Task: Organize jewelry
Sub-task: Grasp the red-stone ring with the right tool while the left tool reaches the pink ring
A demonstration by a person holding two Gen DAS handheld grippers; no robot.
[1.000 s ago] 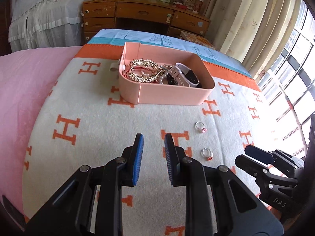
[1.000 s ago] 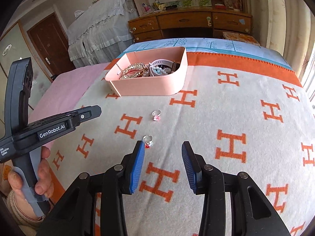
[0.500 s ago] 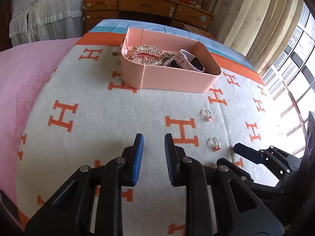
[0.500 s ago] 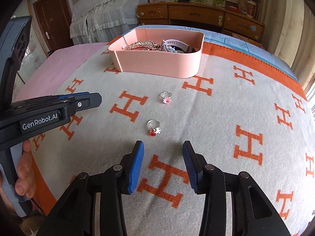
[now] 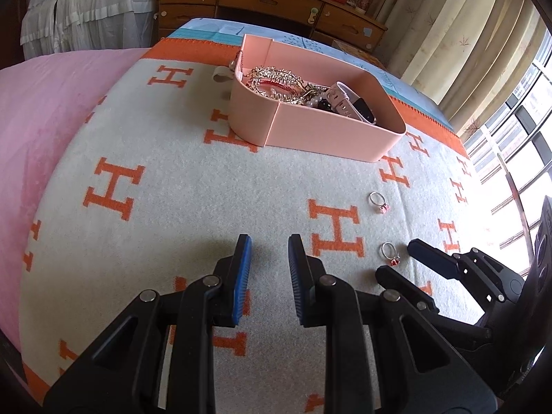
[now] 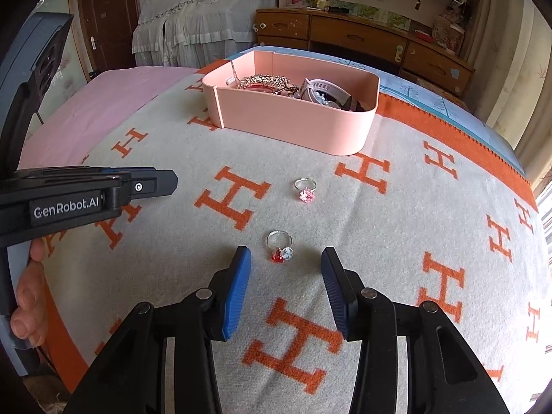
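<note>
A pink box (image 6: 296, 127) holding necklaces and a watch stands on the H-patterned blanket; it also shows in the left wrist view (image 5: 310, 134). Two silver rings lie loose in front of it: one with a pink stone (image 6: 305, 189) (image 5: 378, 202), one with a red and a pale stone (image 6: 280, 246) (image 5: 390, 254). My right gripper (image 6: 285, 258) is open, low over the blanket, its tips either side of the red-stone ring; in the left wrist view it appears at the right (image 5: 396, 258). My left gripper (image 5: 269, 252) is open and empty, left of the rings.
The grey and orange blanket (image 6: 396, 227) covers the bed, with a pink sheet (image 5: 38, 110) at its left. A wooden dresser (image 6: 362, 38) and curtains stand beyond the bed. A window (image 5: 517, 131) is at the right.
My right gripper has moved forward and down to the red-stone ring, which now lies between its tips. The left gripper has drifted closer to the box. Both stay open.
</note>
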